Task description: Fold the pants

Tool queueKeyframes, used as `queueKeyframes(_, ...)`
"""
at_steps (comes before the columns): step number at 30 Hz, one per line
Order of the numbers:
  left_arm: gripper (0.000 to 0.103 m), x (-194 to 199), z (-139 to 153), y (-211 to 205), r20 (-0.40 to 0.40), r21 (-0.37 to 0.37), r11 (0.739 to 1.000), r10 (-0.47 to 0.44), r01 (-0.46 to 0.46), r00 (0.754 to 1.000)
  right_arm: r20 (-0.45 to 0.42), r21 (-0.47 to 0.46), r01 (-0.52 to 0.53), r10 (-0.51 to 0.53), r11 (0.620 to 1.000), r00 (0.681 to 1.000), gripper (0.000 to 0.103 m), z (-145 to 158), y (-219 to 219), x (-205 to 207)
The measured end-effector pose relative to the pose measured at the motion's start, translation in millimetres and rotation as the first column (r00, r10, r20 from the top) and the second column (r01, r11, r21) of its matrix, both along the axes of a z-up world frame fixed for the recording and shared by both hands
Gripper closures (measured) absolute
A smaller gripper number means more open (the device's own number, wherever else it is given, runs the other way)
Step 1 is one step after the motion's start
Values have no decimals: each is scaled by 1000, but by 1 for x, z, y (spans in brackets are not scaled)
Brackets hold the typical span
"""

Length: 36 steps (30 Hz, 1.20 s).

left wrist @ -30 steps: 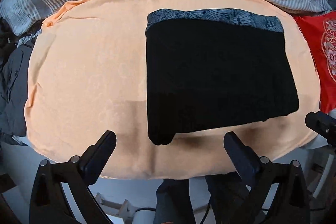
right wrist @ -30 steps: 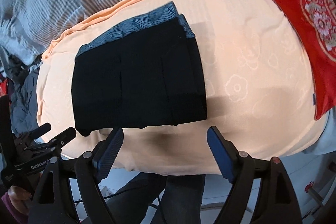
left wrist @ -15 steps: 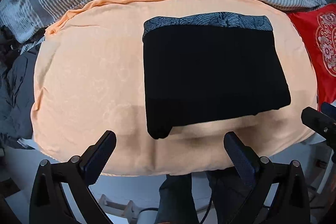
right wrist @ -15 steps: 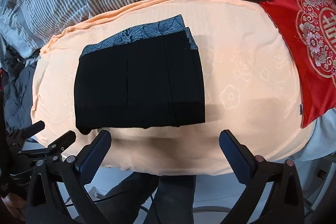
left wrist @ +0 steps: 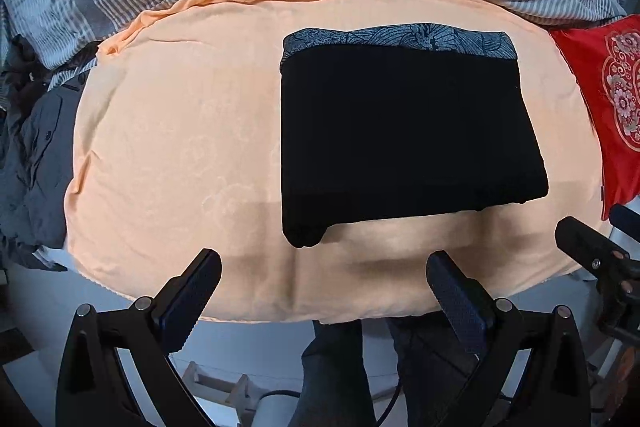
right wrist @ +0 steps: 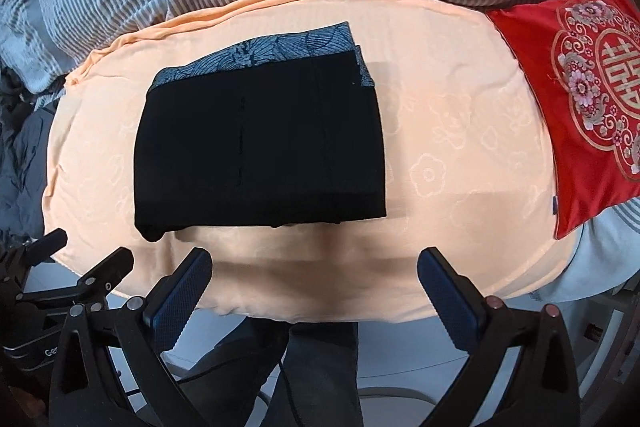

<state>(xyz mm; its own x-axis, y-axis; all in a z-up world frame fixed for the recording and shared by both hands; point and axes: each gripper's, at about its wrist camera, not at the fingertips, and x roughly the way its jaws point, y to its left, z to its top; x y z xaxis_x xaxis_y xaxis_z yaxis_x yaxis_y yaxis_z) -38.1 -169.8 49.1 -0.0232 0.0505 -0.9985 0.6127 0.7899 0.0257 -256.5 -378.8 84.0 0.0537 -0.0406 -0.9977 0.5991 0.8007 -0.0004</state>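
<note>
Peach bedspread (left wrist: 180,131) carries folded black pants (left wrist: 404,143); left gripper (left wrist: 324,291) and right gripper (right wrist: 316,287) both hang released, empty.

Peach sheet (left wrist: 180,131) carries folded black pants (left wrist: 404,143) (patterned layer beneath), red cushion (right wrist: 592,99) beside

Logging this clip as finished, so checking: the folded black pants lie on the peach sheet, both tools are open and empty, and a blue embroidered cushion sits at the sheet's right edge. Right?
One detail is off: the cushion is red, not blue, as the right wrist view shows. The rest holds: the folded black pants lie on the peach sheet, and the left tool and right tool are open and empty.
</note>
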Motion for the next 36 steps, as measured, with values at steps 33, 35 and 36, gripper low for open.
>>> queueKeyframes(33, 0, -12, 4, -6, 21, 15, 999, -43, 42, 999, 14, 10, -19, 18, 1000, 1000, 0, 4, 7, -1)
queueKeyframes(35, 0, -12, 4, -6, 17, 15, 999, -43, 43, 999, 13, 11, -17, 16, 1000, 1000, 0, 3, 8, -2)
queueKeyframes(36, 0, -12, 3, -6, 17, 16, 999, -43, 43, 999, 13, 12, -16, 16, 1000, 1000, 0, 3, 8, -2)
